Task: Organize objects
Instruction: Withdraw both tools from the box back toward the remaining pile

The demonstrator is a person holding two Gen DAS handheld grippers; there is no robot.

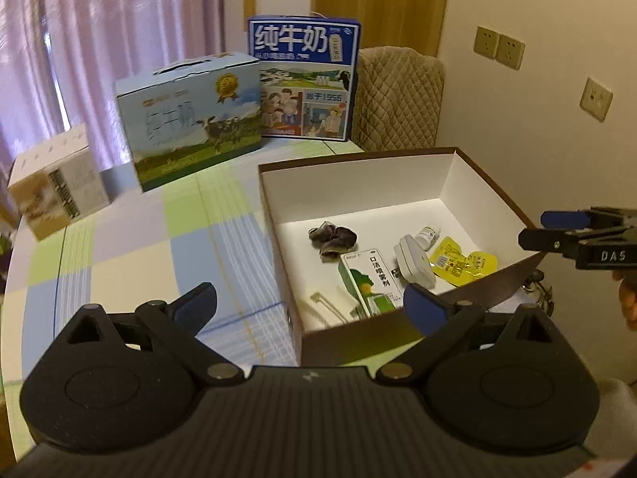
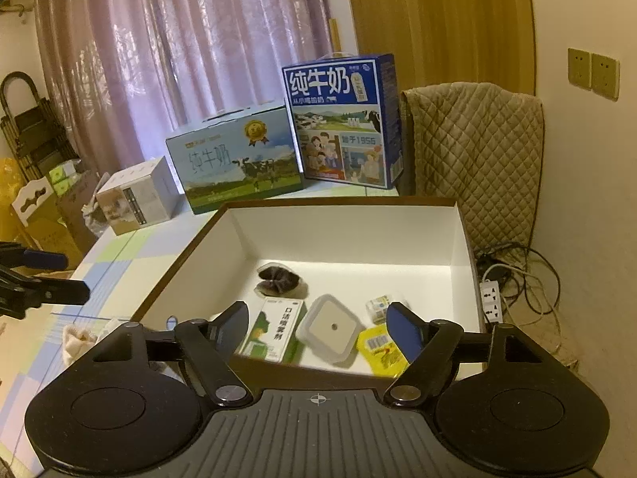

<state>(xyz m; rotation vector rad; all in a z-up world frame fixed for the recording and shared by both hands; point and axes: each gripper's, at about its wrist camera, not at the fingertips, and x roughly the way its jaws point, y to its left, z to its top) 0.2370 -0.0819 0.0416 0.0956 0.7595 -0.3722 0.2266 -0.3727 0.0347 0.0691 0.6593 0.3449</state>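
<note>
Your open box (image 2: 462, 239) sits on the table (image 1: 131, 255), holding a green carton (image 2: 274, 328), a white plug (image 2: 330, 326) and a yellow sachet (image 2: 382, 352). Both your left tongs (image 1: 310, 306) and right tongs (image 2: 318, 318) gape wide, empty, at its near edge.

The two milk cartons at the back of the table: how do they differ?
The dark blue milk carton stands tall, with large white characters and cartoon panels on its front. The light blue milk carton is lower and wider, showing a cow on a green meadow and a gold medal badge. The dark one sits nearer the quilted chair; the light one is nearer the small white box. Both stand upright, closed, behind the open tray.
</note>
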